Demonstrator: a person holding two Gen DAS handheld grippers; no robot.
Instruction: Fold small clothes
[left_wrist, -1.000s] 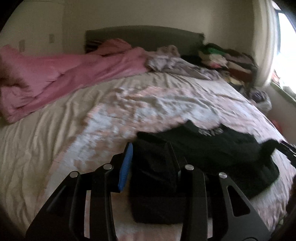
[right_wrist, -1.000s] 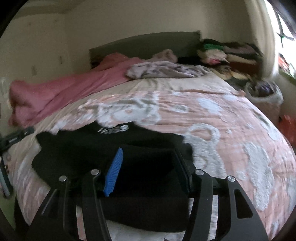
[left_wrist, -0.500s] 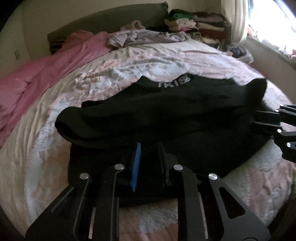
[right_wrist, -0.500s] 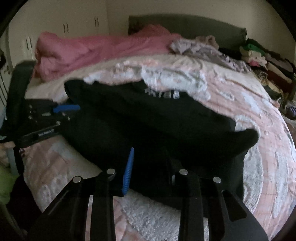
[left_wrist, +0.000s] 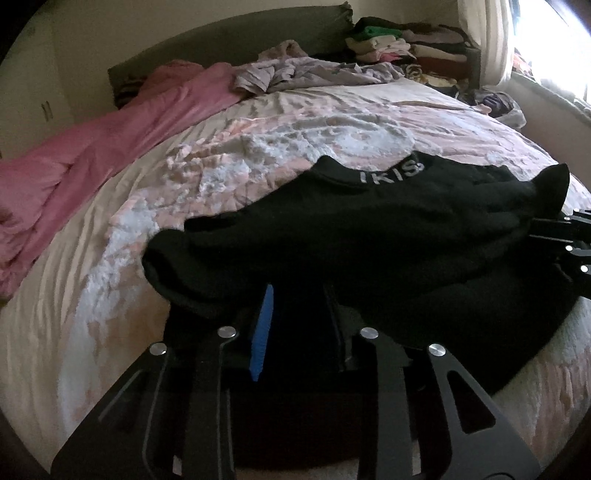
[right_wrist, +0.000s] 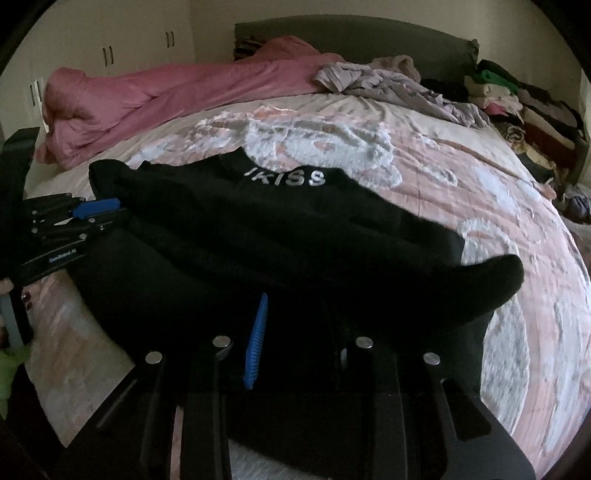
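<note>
On the bed (left_wrist: 332, 122), black garment (left_wrist: 369, 229) folds hide both fingertips; each gripper's fingers pinch its cloth.

You see: black knit garment (left_wrist: 369, 229) with white collar lettering (right_wrist: 286, 177) | pink-and-white patterned bedspread (left_wrist: 295, 136) | plain pink duvet (right_wrist: 166, 92) | blue pad (left_wrist: 262, 339) on your black left gripper (left_wrist: 299, 328)

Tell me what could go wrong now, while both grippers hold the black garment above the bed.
The black garment sags between the left gripper and the right gripper, so the fold may land uneven. Its free flap hangs loose and could bunch underneath. The dark cloth hides the fingers, so a slipping grip would be hard to notice.
</note>
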